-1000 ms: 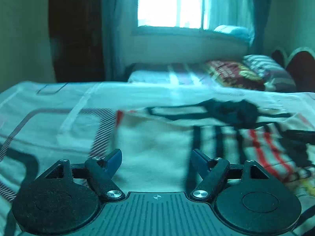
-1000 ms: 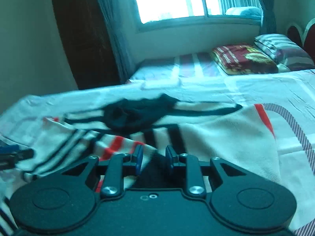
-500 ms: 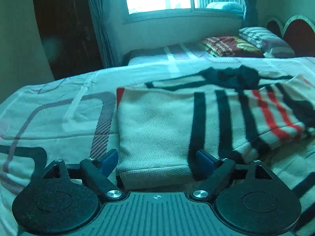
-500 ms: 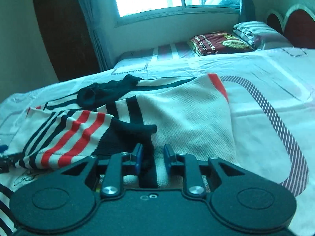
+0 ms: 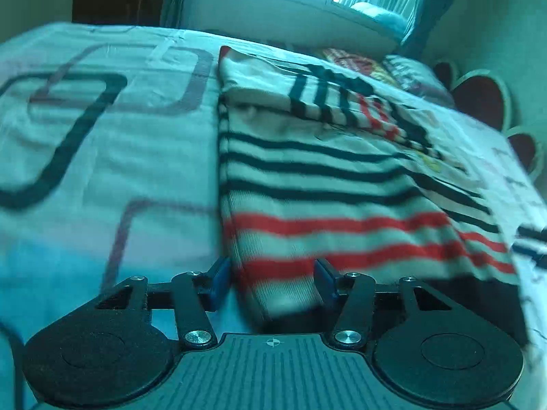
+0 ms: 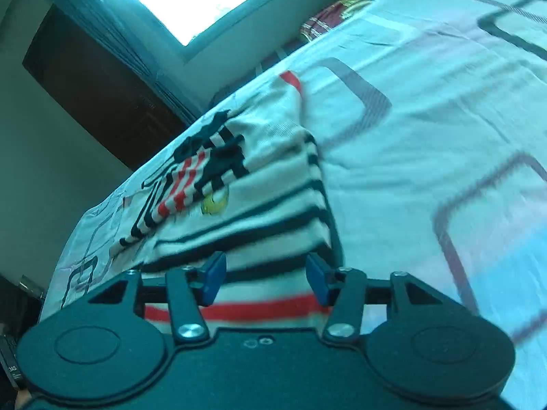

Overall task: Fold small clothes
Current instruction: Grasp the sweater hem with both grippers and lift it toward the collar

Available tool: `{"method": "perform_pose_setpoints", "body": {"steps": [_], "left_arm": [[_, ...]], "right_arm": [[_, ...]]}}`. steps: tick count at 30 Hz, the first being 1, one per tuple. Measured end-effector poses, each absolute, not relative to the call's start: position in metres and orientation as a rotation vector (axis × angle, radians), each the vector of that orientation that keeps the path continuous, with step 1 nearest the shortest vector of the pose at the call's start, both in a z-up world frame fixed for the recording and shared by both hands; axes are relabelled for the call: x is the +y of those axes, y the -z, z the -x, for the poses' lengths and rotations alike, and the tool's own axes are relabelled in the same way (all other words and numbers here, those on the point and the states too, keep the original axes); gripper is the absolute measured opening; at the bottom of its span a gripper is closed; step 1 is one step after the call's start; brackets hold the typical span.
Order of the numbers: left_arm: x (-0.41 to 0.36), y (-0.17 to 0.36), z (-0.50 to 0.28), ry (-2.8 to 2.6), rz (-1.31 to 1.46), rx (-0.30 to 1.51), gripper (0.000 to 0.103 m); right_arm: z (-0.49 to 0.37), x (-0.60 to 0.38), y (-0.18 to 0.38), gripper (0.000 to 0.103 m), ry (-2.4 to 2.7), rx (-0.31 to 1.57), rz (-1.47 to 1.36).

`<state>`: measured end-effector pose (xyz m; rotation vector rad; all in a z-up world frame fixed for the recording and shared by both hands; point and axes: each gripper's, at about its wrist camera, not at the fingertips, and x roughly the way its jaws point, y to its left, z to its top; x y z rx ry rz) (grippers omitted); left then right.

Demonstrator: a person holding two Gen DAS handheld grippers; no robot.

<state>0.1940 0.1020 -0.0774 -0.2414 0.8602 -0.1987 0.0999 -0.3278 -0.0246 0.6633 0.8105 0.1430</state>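
The cream knitted sweater with black and red stripes [image 5: 328, 184] lies flat on the white bedsheet printed with dark rounded rectangles [image 5: 102, 157], its long axis running away from both cameras toward the window wall, red-striped hem nearest. The left gripper [image 5: 271, 282] is spread wide with the hem's left corner between its fingers, nothing pinched. The right gripper [image 6: 265, 282] likewise gapes over the hem's right part.
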Motion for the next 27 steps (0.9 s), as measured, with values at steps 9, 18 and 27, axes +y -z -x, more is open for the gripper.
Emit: {"method": "perform_pose_setpoints", "body": {"steps": [9,18,27], "left_arm": [[0.125,0.112,-0.128,0.336,0.731,0.874,0.053],[0.139,0.139,-0.146,0.372,0.938,0.861,0.03],[0.115,0.11,-0.15,0.331,0.685,0.828,0.006]], "right_arm": [[-0.027,-0.317,0.056,0.044,-0.262,0.84,-0.867],[-0.045,-0.308,0.062,0.038,-0.307,0.857,-0.928],[-0.042,-0.306,0.055,0.006,-0.297,0.834,-0.869]]}}
